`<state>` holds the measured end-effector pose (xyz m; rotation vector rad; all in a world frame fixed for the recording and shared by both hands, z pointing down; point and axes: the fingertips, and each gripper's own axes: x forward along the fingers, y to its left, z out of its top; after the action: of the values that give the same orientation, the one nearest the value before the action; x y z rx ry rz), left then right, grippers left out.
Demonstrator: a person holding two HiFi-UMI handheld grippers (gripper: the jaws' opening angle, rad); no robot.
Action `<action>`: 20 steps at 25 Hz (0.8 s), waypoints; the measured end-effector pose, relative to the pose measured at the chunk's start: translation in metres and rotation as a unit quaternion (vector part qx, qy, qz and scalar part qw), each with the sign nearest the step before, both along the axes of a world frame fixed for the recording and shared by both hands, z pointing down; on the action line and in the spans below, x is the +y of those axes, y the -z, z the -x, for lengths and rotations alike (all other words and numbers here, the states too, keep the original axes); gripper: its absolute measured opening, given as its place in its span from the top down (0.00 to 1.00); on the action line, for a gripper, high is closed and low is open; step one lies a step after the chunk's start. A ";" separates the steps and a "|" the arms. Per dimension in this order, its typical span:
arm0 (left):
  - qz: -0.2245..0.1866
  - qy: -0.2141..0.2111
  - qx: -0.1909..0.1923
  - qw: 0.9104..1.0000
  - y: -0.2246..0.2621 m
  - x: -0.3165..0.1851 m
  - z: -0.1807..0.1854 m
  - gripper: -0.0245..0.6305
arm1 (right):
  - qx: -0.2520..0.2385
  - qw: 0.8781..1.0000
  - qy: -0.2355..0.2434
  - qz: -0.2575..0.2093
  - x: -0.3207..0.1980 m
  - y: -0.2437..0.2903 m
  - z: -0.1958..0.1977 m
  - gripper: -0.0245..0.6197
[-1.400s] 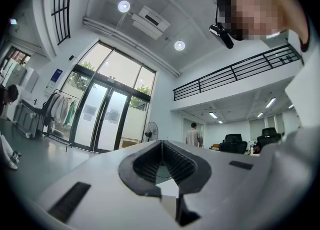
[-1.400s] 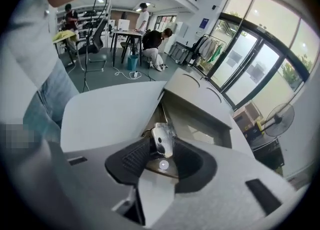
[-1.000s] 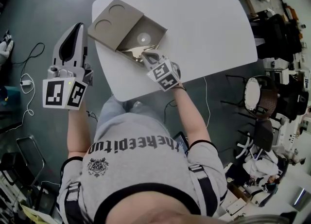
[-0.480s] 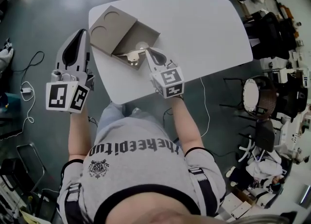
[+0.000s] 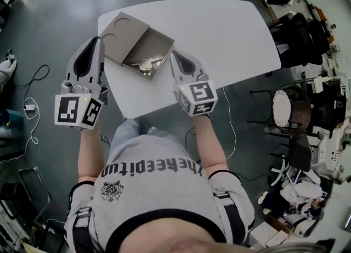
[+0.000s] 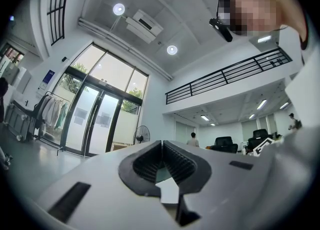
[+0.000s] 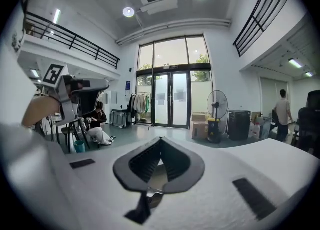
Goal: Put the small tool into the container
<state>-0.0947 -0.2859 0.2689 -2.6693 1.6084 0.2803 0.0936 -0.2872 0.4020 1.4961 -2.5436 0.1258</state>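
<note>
The right gripper [image 5: 174, 54] has its jaws pressed together with nothing between them, which its own view [image 7: 160, 139] confirms: the ribbed pads meet and only the room shows beyond. In the head view it hangs above the near edge of the white worktop [image 5: 230, 32]. From its tip the small tool [image 5: 147, 65], a pale metallic piece, lies near at about 9 o'clock, apart from the jaws and inside the open cardboard container [image 5: 153, 42]. The container's lid panel [image 5: 122, 29], marked with two round recesses, spreads out toward 10 o'clock. The left gripper [image 5: 97, 39] is likewise closed and empty, as its own view [image 6: 162, 143] shows. It is held off the worktop's left edge, with the container at about 3 o'clock from its tip and the tool at about 4 o'clock. Judging from this, the placing step looks done, since the tool is inside and neither gripper is on it. What the next move calls for is probably only keeping both grippers clear of the container's walls, so that nothing knocks the tool out again, or perhaps folding the lid over.
</note>
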 end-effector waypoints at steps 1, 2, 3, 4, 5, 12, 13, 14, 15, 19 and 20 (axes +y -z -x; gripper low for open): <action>-0.001 0.000 0.000 1.000 0.001 0.002 -0.001 0.94 | -0.001 1.000 -0.002 -0.006 0.002 0.005 -0.002 0.95; -0.002 -0.001 -0.001 1.000 0.001 0.005 -0.003 0.94 | -0.003 1.000 -0.004 -0.012 0.005 0.010 -0.004 0.95; -0.003 -0.001 -0.001 1.000 0.002 0.007 -0.004 0.94 | -0.005 1.000 -0.007 -0.018 0.007 0.015 -0.005 0.95; -0.004 -0.002 -0.001 1.000 0.002 0.010 -0.006 0.94 | -0.008 1.000 -0.009 -0.023 0.010 0.019 -0.008 0.95; -0.005 -0.002 -0.001 1.000 0.003 0.013 -0.007 0.94 | -0.011 1.000 -0.011 -0.027 0.013 0.023 -0.010 0.95; -0.012 -0.003 -0.002 1.000 0.009 0.036 -0.016 0.94 | -0.037 0.997 -0.022 -0.057 0.036 0.057 -0.022 0.96; -0.013 -0.003 -0.002 1.000 0.010 0.039 -0.018 0.94 | -0.041 0.997 -0.023 -0.061 0.040 0.061 -0.024 0.96; -0.014 -0.003 -0.002 1.000 0.010 0.043 -0.019 0.94 | -0.044 0.997 -0.024 -0.065 0.043 0.066 -0.026 0.96; -0.015 -0.004 -0.002 1.000 0.011 0.046 -0.021 0.94 | -0.047 0.996 -0.025 -0.069 0.047 0.069 -0.028 0.96; -0.019 -0.004 0.000 1.000 0.012 0.057 -0.026 0.94 | -0.054 0.995 -0.029 -0.083 0.059 0.082 -0.034 0.96; -0.021 -0.004 0.000 1.000 0.013 0.060 -0.027 0.94 | -0.056 0.994 -0.029 -0.086 0.062 0.085 -0.035 0.96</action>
<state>-0.0675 -0.2261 0.2561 -2.6467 1.5734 0.3097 0.1287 -0.2251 0.3166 1.6697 -2.6589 -0.0022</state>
